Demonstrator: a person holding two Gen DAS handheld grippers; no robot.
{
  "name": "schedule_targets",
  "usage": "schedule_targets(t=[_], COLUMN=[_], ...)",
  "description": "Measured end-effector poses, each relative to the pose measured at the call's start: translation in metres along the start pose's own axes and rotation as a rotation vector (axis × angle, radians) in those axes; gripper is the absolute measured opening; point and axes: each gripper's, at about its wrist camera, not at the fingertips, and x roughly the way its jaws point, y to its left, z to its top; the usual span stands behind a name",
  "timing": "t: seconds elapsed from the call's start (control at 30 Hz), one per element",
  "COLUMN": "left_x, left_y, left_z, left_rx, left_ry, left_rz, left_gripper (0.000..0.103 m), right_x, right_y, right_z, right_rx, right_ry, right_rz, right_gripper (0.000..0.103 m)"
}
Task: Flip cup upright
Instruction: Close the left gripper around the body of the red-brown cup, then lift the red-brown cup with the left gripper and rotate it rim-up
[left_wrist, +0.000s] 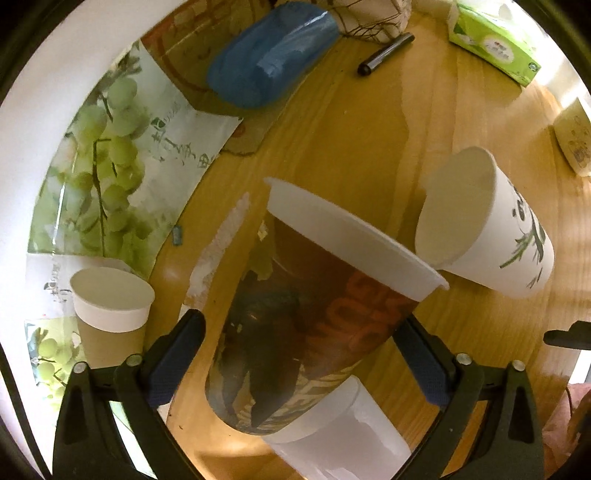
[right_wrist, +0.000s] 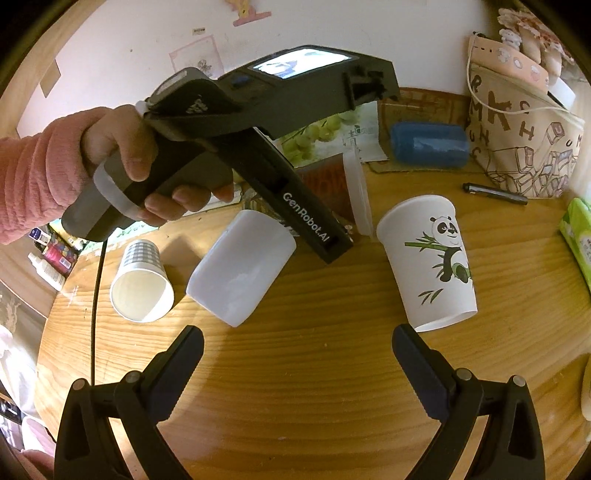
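- Task item: a tall plastic cup (left_wrist: 317, 306) with a white flared rim, a dark printed wrap with orange lettering around its middle, and a plain white base end.
- Position: the plastic cup lies tilted between the fingers of the left tongs (left_wrist: 301, 354), rim pointing away from the camera and up-right, base end nearest the lens.
- Left tongs: spread wide around the cup body, both pads against or just beside the printed wrap; whether the cup is lifted clear of the wooden surface (left_wrist: 369, 140) cannot be told.
- In the right wrist view the cup's rim (right_wrist: 360, 195) shows past the left tool, and the white base end (right_wrist: 240, 269) shows below it.
- Right tongs (right_wrist: 297, 373): wide open, holding nothing, above bare wood.
- The left hand (right_wrist: 125, 162), in a pink sleeve, grips the left tool's handle.
- Panda cup (right_wrist: 432, 258): lies on its side just right of the plastic cup; its mouth nearly touches the plastic cup's rim.
- Checked paper cup (right_wrist: 142, 284): on its side, left of the white base end.
- Brown-sleeved cup (left_wrist: 110, 314): upright at the left.
- Blue roll (left_wrist: 273, 51), black pen (left_wrist: 386, 53) and green tissue pack (left_wrist: 495, 40) lie at the far side.
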Motion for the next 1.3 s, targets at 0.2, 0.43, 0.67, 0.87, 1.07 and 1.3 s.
schedule_targets(t=[0.2, 0.43, 0.67, 0.87, 1.07, 1.3], left_x=[0.012, 0.016, 0.014, -0.002, -0.030, -0.056], left_y=[0.008, 0.020, 0.042, 0.052, 0.048, 0.053], left_z=[0.004, 0.006, 0.006, -0.004, -0.026, -0.032], left_rx=[-0.053, -0.121, -0.207, -0.266, -0.340, -0.387], left_ry=[0.046, 0.086, 0.094, 0.051, 0.012, -0.016], left_rz=[-0.029, -0.091, -0.095, -0.072, -0.067, -0.049], left_gripper=[0.086, 0.081, 0.074, 0.074, 0.073, 0.072], right_x=[-0.001, -0.001, -0.005, -0.014, -0.028, -0.050], right_y=[0.001, 0.003, 0.007, 0.013, 0.021, 0.029], right_z=[-0.001, -0.001, -0.001, -0.003, -0.005, -0.009], right_rx=[0.006, 0.000, -0.013, -0.026, -0.046, -0.066], right_ry=[0.001, 0.002, -0.003, -0.012, -0.024, -0.047], right_rz=[-0.002, -0.005, 0.002, 0.013, 0.012, 0.012], right_gripper=[0.102, 0.102, 0.102, 0.102, 0.102, 0.102])
